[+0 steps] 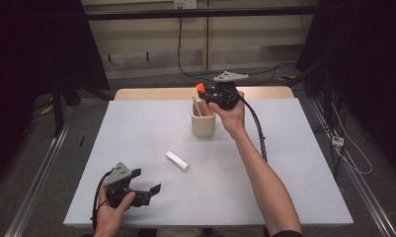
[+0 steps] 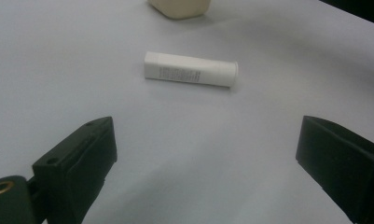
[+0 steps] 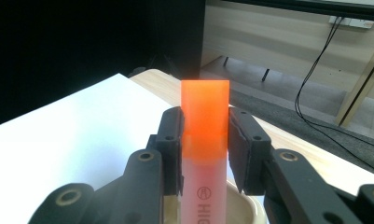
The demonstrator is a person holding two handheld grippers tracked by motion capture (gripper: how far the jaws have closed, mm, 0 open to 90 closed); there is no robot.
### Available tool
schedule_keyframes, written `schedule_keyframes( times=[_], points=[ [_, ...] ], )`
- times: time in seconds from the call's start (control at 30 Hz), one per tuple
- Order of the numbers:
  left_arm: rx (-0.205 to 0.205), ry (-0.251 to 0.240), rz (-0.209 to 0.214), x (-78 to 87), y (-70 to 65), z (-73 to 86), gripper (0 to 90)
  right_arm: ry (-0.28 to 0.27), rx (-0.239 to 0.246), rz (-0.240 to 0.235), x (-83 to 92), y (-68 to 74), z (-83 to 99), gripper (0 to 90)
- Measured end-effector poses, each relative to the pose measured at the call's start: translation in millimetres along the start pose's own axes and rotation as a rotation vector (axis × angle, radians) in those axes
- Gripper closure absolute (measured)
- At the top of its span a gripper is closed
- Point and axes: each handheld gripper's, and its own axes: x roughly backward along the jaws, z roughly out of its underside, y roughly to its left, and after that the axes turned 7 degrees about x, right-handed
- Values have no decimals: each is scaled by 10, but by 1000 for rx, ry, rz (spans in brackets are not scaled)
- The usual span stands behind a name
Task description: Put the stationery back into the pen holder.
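Right gripper view has our right gripper [image 3: 205, 135] with its jaws clamped on the orange-capped pink highlighter pen [image 3: 204, 140], directly above the beige plastic cup [image 1: 203, 123]. Nearer us than that cup, the white cylindrical tube [image 1: 178, 160] lies unpicked on the counter [image 1: 294, 163], our left gripper [image 1: 147, 183] spread wide and empty; we judge roughly half remains.

A pale grey-white rectangular tabletop [image 1: 136, 143] carries the things, with a strip of light wood [image 1: 151, 93] showing along its far edge and a grey floor around it. Toward the far side of the surface, near the middle, stands a cream-coloured squarish cup [image 1: 203, 126], upright. Nearer the person's side, well apart from the cup, a short white cylindrical tube with small print on its side [image 1: 178, 161] lies flat on the tabletop, angled across it.
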Motion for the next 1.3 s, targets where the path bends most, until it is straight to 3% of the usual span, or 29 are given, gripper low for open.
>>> schedule_keyframes(
  times=[0.2, 0.3, 0.43, 0.93, 1.3],
  points=[
    [3, -1, 0, -7, -8, 2, 50, 13, -8, -7, 22, -24, 77, 669],
    [2, 0, 0, -11, -12, 1, 49, 16, -19, -4, 38, -34, 99, 493],
    [2, 3, 2, -10, -7, 1, 50, 14, -16, -3, 82, -29, 79, 408],
    [3, 1, -4, -11, -10, 2, 50, 36, 21, -26, 286, 100, 116, 294],
    [0, -9, -12, 7, -5, -3, 49, 61, -2, -68, 384, 178, 221, 228]
  ],
)
